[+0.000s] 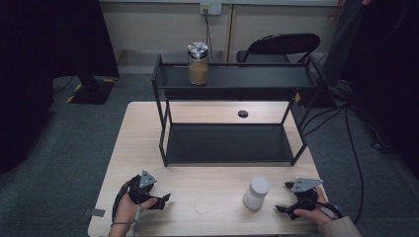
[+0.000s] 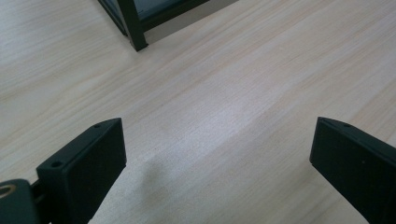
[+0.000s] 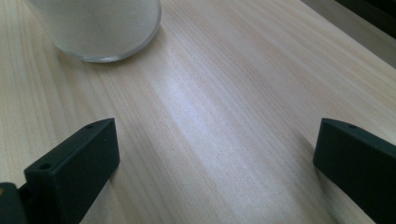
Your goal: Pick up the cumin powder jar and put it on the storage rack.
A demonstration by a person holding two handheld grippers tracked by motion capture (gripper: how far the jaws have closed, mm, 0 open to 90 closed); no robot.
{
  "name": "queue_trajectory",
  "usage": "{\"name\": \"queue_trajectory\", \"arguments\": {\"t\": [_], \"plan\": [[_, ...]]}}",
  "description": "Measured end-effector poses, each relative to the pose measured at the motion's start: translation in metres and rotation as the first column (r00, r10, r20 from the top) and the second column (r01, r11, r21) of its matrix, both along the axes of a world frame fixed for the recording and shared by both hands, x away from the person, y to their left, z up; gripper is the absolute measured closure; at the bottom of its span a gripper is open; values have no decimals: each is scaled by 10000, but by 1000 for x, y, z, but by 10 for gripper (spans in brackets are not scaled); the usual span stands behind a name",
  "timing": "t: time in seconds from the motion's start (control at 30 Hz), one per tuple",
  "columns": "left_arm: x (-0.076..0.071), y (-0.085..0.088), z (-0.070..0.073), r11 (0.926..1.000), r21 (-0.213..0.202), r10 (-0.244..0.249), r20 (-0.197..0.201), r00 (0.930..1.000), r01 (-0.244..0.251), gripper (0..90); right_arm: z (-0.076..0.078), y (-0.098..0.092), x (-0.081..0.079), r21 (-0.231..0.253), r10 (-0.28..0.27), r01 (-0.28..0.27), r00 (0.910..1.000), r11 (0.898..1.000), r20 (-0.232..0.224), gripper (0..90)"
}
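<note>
Left tongs (image 1: 165, 199) rest low over the bare wooden surface (image 1: 207, 173), jaws spread wide, gripping nothing. A white jar (image 1: 257, 193) stands upright just beside the right tongs (image 1: 283, 197), probably staged for the black shelf rack (image 1: 232, 143); those gape wide too, empty, aimed beside it.

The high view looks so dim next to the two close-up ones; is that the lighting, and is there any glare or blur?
High view: dim, dark corners, the table the brightest patch. Left gripper view: bright, a soft sheen on the wood, a faint shadow by the left jaw. Right gripper view: a pale glare streak down the wood, and the white jar close and soft-edged.
</note>
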State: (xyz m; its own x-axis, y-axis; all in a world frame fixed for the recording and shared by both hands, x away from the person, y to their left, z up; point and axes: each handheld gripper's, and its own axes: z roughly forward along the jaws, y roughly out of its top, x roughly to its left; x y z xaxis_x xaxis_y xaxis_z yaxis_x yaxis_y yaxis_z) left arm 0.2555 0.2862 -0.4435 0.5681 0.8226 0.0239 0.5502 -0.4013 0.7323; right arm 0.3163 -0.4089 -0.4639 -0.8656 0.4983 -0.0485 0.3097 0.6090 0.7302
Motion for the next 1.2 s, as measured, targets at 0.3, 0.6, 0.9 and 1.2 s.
{"name": "queue_trajectory", "arguments": {"t": [0.3,0.6,0.9,1.2], "plan": [[2,-2,-4,9994,256,-223,-208,9995,228,28,0,0,0,1,-1,1,10000,10000,0,0],[-1,-7,-9,9982,588,-124,-249,9996,138,30,0,0,0,0,0,0,10000,10000,0,0],[-2,-7,-15,9991,426,-64,-304,9995,77,22,0,0,0,0,0,0,10000,10000,1,0],[-6,-3,-26,9999,22,-132,9,9999,132,0,0,0,0,-1,0,0,10000,10000,2,0]]}}
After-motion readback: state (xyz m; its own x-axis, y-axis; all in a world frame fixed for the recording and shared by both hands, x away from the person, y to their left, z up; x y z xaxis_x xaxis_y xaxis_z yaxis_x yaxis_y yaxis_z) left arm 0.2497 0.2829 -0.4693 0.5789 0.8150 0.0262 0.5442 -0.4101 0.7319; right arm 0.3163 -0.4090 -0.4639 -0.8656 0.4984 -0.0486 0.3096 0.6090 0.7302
